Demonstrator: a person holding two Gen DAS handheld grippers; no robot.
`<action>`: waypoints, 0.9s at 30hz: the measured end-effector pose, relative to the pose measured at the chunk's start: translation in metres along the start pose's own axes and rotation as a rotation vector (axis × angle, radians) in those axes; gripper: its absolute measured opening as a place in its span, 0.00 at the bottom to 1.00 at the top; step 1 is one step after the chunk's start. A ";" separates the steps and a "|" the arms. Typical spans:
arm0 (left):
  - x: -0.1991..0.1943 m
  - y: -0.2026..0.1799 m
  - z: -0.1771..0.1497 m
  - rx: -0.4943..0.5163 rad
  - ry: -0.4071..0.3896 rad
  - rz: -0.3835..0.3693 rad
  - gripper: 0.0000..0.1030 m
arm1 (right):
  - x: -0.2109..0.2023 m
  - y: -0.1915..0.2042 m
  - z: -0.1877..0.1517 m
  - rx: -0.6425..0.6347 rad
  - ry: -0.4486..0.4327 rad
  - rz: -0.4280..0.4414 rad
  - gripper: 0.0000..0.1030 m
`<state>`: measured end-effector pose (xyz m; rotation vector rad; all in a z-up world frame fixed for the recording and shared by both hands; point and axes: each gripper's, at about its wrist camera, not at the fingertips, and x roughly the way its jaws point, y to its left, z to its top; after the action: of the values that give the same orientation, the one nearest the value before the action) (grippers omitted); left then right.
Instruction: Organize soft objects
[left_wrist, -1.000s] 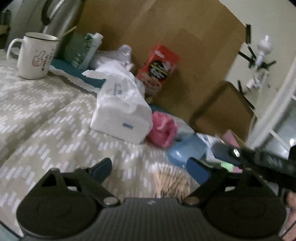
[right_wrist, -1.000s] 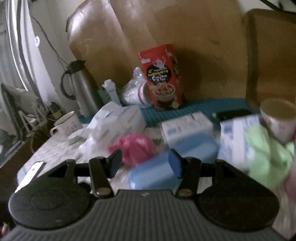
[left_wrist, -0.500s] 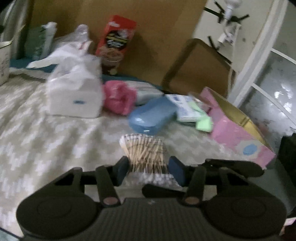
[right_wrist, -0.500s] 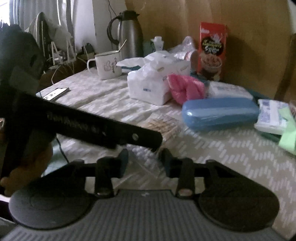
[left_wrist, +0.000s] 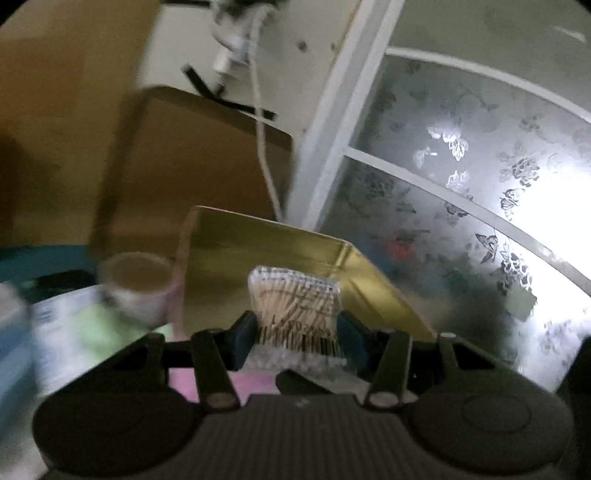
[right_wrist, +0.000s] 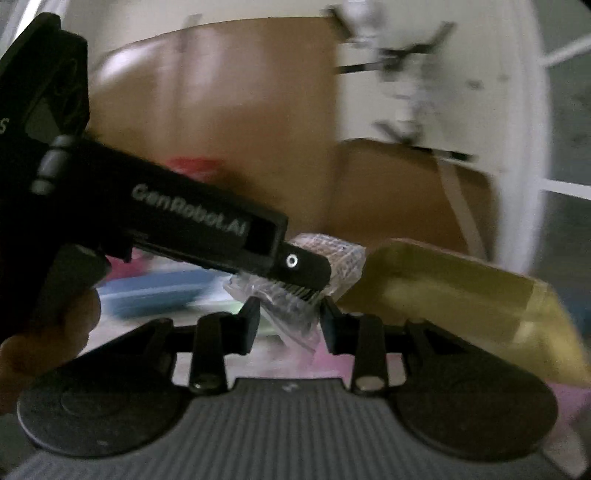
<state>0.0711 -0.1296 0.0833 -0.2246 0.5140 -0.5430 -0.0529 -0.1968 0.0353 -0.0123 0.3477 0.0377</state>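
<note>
Swab packet (left_wrist: 295, 306) clamped in left gripper (left_wrist: 293, 341), before gold box (left_wrist: 258, 251).

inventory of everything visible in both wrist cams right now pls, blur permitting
cotton swab packet: 1, clear wrap, pale sticks, clamped in both jaws, in front of the tin
tin box: 1, gold inside, pink outside, open, behind the packet
paper cup: 1, whitish, blurred, left of the tin
blue case: 1, blue, blurred, left of the packet
green and white packs: count unclear, blurred, below the cup
red box: 1, mostly hidden behind the left gripper
cardboard sheet: 1, brown, backdrop
patterned glass door: 1, white frame, right
left gripper: black, shut on packet
right gripper: black, shut on packet
hand: 1, on left gripper's handle
</note>
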 end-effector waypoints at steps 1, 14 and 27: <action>0.013 -0.004 0.004 -0.003 0.012 0.000 0.47 | 0.004 -0.015 0.000 0.016 0.003 -0.037 0.37; -0.007 0.025 -0.007 -0.031 0.013 0.061 0.52 | 0.021 -0.079 -0.009 0.132 -0.049 -0.210 0.43; -0.143 0.135 -0.107 -0.164 0.007 0.370 0.52 | 0.078 0.040 -0.010 -0.084 0.116 0.091 0.34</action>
<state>-0.0307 0.0536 0.0053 -0.2762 0.5911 -0.1413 0.0158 -0.1540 -0.0014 -0.0819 0.4626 0.1421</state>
